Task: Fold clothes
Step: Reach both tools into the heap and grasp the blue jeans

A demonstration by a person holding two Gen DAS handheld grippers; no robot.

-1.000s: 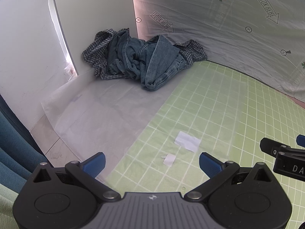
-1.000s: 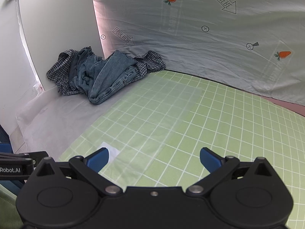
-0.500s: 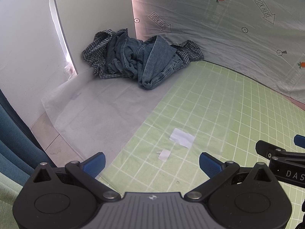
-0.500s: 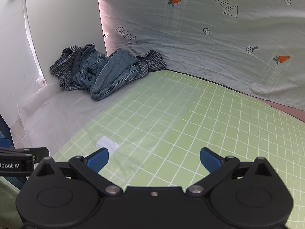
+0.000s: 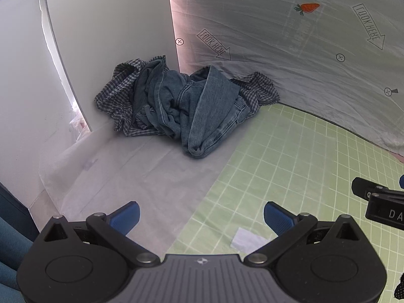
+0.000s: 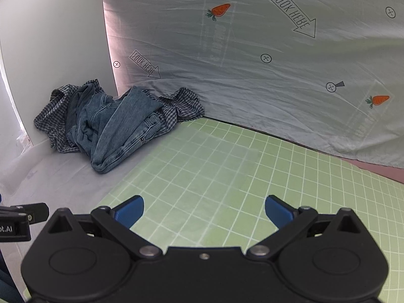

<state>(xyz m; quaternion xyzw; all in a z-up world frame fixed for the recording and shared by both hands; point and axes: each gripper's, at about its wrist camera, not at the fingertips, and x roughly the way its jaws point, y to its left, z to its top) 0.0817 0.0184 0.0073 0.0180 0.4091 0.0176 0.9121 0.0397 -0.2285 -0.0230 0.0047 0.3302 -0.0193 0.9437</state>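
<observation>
Left wrist view: we see the left gripper (image 5: 201, 214) with its two blue-tipped fingers (image 5: 125, 216) spread wide apart and nothing between them, hanging above the seam where a white cloth (image 5: 131, 174) meets a green grid mat (image 5: 290, 156). A small white paper scrap (image 5: 246, 237) lies on the mat just inside the right-hand finger. At the right edge of this view, part of the other tool's black body shows. Farther out, in the corner where a white panel (image 5: 108, 38) meets a grey printed backdrop sheet (image 5: 290, 58), we find the clothes: crumpled blue jeans (image 5: 202, 108) heaped on top of a checked shirt (image 5: 113, 96), resting on the white cloth with one edge touching the mat. In the right wrist view, the right gripper (image 6: 204, 208) is likewise fully open and empty, its blue fingers (image 6: 277, 210) above bare green mat, well apart from the pile. From here the jeans (image 6: 118, 123) and checked shirt (image 6: 181, 103) sit up and to the left, against the backdrop sheet, which carries carrot pictures (image 6: 221, 10) and arrows with lettering.
</observation>
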